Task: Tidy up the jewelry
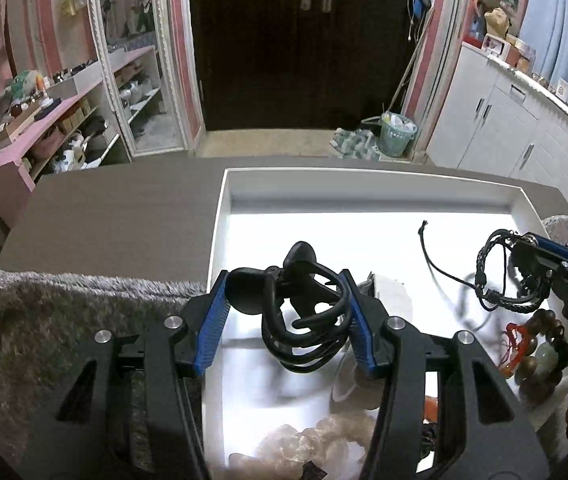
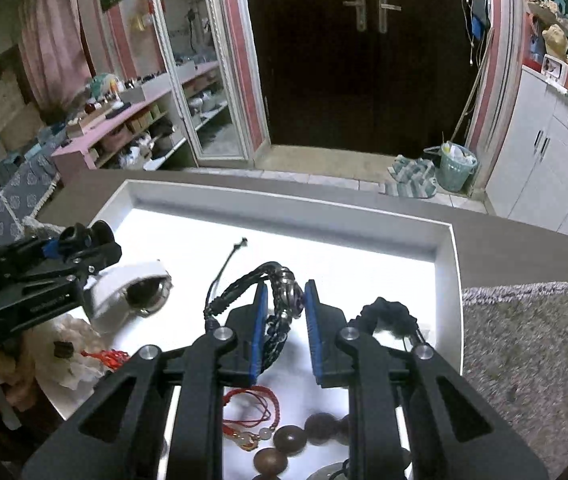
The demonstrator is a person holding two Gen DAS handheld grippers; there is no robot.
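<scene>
My left gripper (image 1: 286,308) is shut on a black jewelry stand with curved arms (image 1: 304,312) and holds it above the white tray (image 1: 364,196). My right gripper (image 2: 286,312) is shut on a black braided leather bracelet (image 2: 279,300), whose cord (image 2: 223,268) hangs over the tray (image 2: 284,204). In the left wrist view the right gripper (image 1: 524,256) shows at the right with the bracelet (image 1: 496,272). In the right wrist view the left gripper (image 2: 79,248) shows at the left.
The tray holds a brown wooden bead bracelet (image 1: 544,352), a red cord bracelet (image 2: 251,412), a white box with a dark round piece (image 2: 131,292), pale crystal beads (image 1: 316,440) and a black hair tie (image 2: 388,312). Grey fluffy mats (image 1: 63,320) flank the tray.
</scene>
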